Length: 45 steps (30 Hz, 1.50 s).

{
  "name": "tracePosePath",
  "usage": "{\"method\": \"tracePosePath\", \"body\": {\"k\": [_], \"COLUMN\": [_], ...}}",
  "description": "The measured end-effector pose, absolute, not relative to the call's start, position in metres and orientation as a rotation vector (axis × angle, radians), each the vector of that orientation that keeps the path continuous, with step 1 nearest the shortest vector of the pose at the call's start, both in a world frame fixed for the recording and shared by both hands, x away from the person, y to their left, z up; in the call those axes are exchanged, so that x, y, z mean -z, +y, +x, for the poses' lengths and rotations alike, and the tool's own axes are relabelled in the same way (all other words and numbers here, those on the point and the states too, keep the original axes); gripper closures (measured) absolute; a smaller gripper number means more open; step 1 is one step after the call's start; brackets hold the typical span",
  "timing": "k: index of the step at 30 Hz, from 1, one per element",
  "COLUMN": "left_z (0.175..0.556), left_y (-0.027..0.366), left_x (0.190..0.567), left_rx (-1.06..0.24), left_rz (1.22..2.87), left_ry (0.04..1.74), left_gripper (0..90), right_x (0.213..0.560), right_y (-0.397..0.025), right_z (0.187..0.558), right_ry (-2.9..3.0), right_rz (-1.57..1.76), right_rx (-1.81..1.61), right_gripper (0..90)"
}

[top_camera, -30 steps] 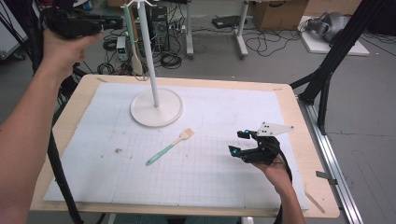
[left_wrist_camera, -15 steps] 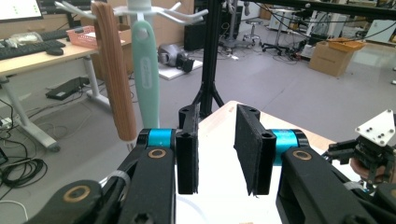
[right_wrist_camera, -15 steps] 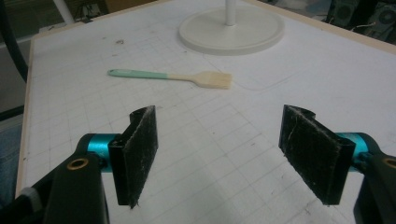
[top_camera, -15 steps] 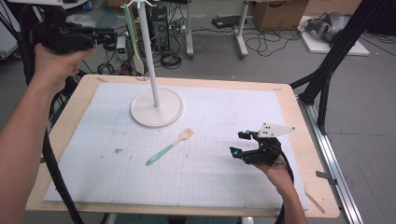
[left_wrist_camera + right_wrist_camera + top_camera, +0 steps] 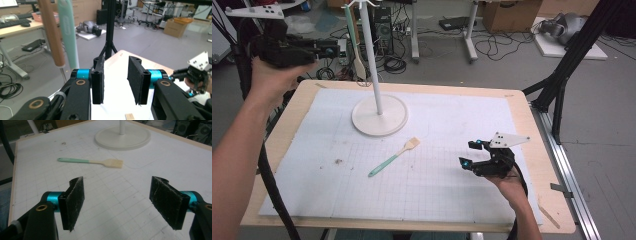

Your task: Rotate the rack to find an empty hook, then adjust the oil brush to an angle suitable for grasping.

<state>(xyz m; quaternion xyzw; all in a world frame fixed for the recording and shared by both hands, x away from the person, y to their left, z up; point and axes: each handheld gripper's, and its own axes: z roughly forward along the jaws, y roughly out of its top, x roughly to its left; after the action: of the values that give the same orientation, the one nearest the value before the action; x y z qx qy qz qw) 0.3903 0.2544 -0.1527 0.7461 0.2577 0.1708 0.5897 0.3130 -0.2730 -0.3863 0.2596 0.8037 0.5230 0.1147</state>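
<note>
Since the earlier frames the left gripper (image 5: pixel 329 50) has shifted rightward and a little lower, toward the utensils hanging from the stand (image 5: pixel 378 114), while the right gripper (image 5: pixel 472 154) and the brush on the table have kept their places.

The pastry brush (image 5: pixel 394 157) lies flat on the gridded white mat (image 5: pixel 452 125), just in front of the stand's round base and well apart from both grippers. It has a slim mint-green handle and a pale, flat bristle head; in the right gripper view (image 5: pixel 90 161) it sits ahead of that gripper's jaws, which stand wide apart and empty over the mat.

Two utensils already hang from the top of the stand: one with a mint-green handle (image 5: pixel 67 35) and one with a brown wooden handle (image 5: pixel 51 32). The left gripper's jaws are parted with nothing between them, just beside these handles.

As a judgement, the hanging work seems partly done: two pieces are up, and the brush remains to be picked up and hung. The stand is a smooth white pole on a disc base; the jaw pads (image 5: pixel 75 202) look like rough black foam. The table (image 5: pixel 542 150) has a light wooden edge.
</note>
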Motion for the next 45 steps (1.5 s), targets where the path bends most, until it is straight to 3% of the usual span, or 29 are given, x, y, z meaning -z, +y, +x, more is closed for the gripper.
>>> {"method": "tracePosePath", "body": {"k": [22,45], "left_z": [0.369,0.357], "left_y": [0.259,0.258], "left_x": [0.189,0.257], "left_rx": [-0.38,-0.355], "left_rz": [1.753,1.768], "left_ry": [0.624,0.637], "left_gripper": [53.1,50.7], "right_x": [0.388,0.391], "right_y": [-0.27,-0.269], "right_z": [0.309,0.31], "right_ry": [2.37,2.357], "right_rz": [0.748,0.768], "right_rx": [-1.512,-1.478], "right_gripper": [27.4,26.8]}}
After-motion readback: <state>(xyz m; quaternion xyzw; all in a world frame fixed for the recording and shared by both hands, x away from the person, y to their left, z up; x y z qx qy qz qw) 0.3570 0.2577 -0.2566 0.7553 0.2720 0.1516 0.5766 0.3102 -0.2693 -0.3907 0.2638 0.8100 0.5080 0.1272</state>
